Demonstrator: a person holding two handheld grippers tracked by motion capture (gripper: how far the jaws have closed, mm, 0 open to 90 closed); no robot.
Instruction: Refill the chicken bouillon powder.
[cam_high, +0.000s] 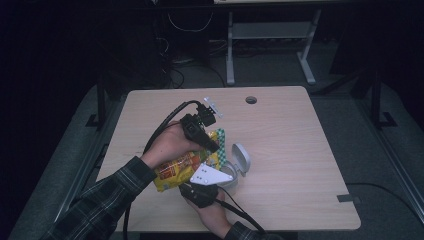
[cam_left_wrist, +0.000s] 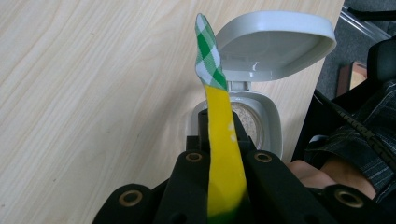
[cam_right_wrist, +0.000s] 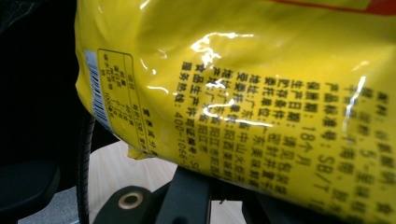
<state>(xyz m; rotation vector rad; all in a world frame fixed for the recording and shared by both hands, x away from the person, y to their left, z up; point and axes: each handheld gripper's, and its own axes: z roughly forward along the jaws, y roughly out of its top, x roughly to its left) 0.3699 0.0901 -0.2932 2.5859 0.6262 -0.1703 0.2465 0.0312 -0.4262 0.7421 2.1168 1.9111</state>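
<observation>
A yellow bag (cam_high: 177, 170) is held tilted over an open grey tub (cam_high: 231, 175) on the table (cam_high: 300, 150), both grippers' jaws clamped on it. Contents could be spilled if it slips.

The high view is looking dim, surroundings sinking into black. Overhead glare is streaking the glossy yellow plastic snack bag (cam_right_wrist: 261, 93), whose near edge is perhaps blurring slightly.

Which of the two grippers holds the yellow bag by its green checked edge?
The left gripper: its jaws pinch the thin sealed edge of the yellow bag. The right gripper meets the bag's broad printed side.
</observation>
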